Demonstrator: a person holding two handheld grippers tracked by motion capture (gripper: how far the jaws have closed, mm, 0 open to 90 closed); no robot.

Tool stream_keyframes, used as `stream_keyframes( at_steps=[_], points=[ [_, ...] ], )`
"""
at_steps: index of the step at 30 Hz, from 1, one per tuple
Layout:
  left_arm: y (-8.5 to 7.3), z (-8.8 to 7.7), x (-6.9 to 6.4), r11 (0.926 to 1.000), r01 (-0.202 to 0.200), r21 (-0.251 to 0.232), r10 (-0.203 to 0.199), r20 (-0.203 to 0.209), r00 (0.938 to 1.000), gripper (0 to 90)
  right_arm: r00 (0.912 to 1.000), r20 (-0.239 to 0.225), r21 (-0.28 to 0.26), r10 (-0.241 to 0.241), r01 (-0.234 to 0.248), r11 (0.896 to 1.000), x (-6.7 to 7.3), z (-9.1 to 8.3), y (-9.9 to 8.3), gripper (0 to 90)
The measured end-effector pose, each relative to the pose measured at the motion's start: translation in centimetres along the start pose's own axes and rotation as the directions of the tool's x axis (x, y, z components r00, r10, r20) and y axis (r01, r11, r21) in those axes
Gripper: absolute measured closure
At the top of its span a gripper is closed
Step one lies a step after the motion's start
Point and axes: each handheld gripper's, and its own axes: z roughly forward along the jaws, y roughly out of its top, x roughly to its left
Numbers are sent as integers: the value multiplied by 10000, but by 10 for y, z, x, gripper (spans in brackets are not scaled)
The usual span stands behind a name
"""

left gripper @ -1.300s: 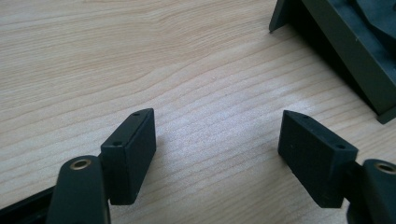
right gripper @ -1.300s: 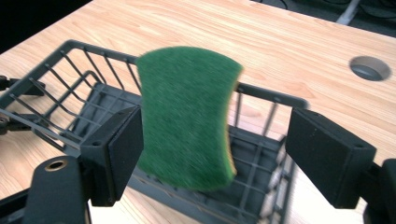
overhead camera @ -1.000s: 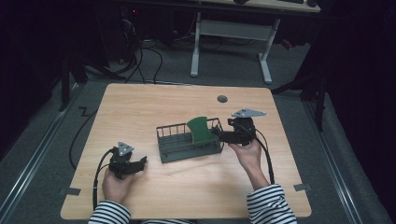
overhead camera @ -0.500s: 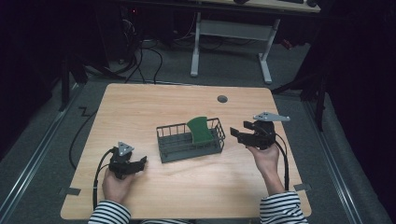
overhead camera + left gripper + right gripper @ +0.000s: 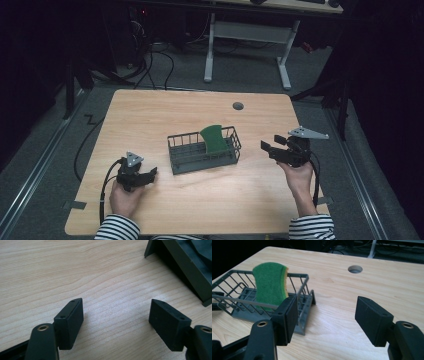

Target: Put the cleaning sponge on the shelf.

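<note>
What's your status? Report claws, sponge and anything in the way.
Left claw open, resting on table. Right claw open, empty, beside rack. Sponge upright in rack. Nothing in the way.

We saw the right gripper (image 5: 324,315) from just behind its two black jaws, which rose from the bottom edge and stood apart with nothing but bare wood between them; they had just been closing a little. Beyond the left jaw sat a dark wire basket (image 5: 300,291) on the light wooden table (image 5: 372,282). A green scouring sponge (image 5: 270,286) with a thin yellow edge stood upright inside the basket, leaning against its near wall. Farther back, a round hole (image 5: 355,269) was cut into the tabletop. Darkness lay beyond the table's edge.
</note>
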Motion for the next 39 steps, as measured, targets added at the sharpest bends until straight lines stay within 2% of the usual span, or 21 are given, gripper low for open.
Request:
stream_keyframes(
  at_steps=[8, 10, 15, 18, 23, 39],
  points=[
    [0, 0, 0, 10000, -6, 3, 6, -2, 10000, 282, 9997, 160, -81, 182, -181, 9998, -12, -9, -14, 359],
    [0, 0, 0, 10000, -3, 1, 3, -2, 10000, 282, 9993, 144, -198, 359, -356, 9992, -15, -11, -18, 361],
    [0, 0, 0, 10000, -5, 3, 5, 3, 10000, 281, 9984, 233, -105, 522, -520, 9986, -21, -9, -27, 361],
    [0, 0, 0, 10000, -9, 7, 9, 2, 10000, 281, 9975, 490, -50, 502, -501, 9987, -25, -8, -33, 361],
    [0, 0, 0, 10000, -10, 2, 10, 5, 10000, 280, 9952, 575, 12, 798, -800, 9968, -33, -4, -47, 363],
    [0, 0, 0, 10000, -14, 7, 14, -4, 10000, 280, 9925, 943, 477, 778, -825, 9954, -37, 10, -73, 367]
  ],
)
